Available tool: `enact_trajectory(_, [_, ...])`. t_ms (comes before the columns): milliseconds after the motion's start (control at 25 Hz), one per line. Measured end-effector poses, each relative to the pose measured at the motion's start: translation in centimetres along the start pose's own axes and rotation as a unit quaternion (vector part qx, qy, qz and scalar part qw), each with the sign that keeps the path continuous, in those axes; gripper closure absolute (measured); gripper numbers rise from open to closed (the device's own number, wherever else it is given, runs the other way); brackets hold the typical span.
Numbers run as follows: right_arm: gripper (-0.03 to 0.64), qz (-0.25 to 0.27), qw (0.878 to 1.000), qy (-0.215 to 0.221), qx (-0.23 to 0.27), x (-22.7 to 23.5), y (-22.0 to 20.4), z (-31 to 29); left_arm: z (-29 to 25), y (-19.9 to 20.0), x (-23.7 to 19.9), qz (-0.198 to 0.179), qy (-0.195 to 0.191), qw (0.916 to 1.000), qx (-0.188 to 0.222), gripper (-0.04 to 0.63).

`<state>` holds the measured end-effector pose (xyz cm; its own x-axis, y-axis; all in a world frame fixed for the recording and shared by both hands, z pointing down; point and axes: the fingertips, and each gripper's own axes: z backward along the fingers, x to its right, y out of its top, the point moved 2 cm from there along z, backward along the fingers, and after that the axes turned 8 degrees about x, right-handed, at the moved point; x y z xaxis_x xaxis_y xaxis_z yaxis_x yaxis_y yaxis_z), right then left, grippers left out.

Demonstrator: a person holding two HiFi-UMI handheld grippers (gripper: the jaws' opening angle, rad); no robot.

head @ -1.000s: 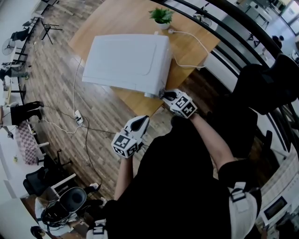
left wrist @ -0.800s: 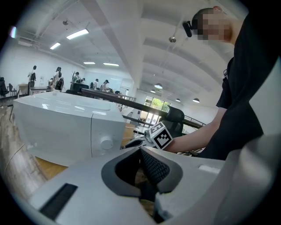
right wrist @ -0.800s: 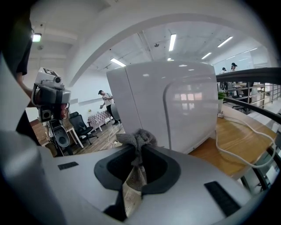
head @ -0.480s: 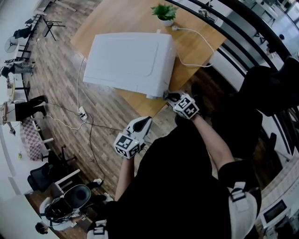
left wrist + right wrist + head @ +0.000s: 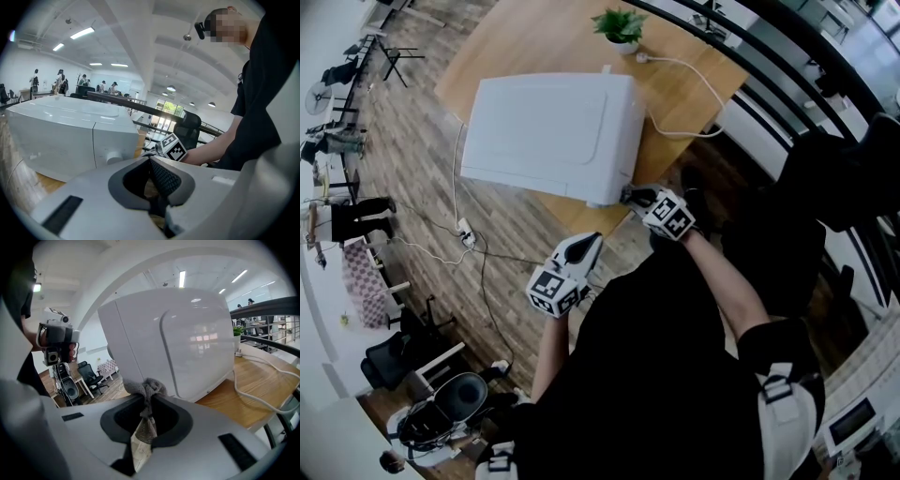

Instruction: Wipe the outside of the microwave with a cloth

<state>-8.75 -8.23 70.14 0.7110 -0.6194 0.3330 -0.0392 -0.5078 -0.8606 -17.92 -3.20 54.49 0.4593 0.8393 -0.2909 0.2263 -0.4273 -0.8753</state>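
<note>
At the near right corner of the white boxy microwave (image 5: 548, 127), the right gripper (image 5: 630, 195) clamps a grey knitted cloth (image 5: 145, 389), poised for wiping, while the left gripper (image 5: 589, 242) waits nearby, closed and empty.

Wooden desk (image 5: 534, 37): three items on top.
White microwave (image 5: 548, 122) covers the middle and reaches the near edge. A small potted plant (image 5: 622, 28) stands at the far side. A white cable (image 5: 686, 68) lies curved on the bare wood just beside the microwave.
</note>
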Motion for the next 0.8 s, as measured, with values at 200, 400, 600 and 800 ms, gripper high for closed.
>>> enact_trajectory(200, [0.572, 0.001, 1.000, -0.005, 0.004, 1.9, 1.3, 0.3, -1.4, 1.2, -0.1, 0.000, -0.002, 1.0000, 0.005, 0.592])
enact_trajectory(400, [0.572, 0.000, 1.000, -0.010, 0.012, 4.0, 3.0, 0.5, -2.2, 1.5, -0.7, 0.010, -0.003, 0.9999, 0.009, 0.592])
enact_trajectory(600, [0.572, 0.004, 1.000, -0.010, 0.009, 5.4, 3.7, 0.7, -2.9, 1.9, -1.4, 0.018, 0.004, 0.9998, 0.010, 0.592])
enact_trajectory(800, [0.572, 0.010, 0.999, -0.041, 0.010, 8.7, 5.0, 0.5, -3.4, 1.5, -2.0, 0.028, 0.010, 0.9995, 0.003, 0.592])
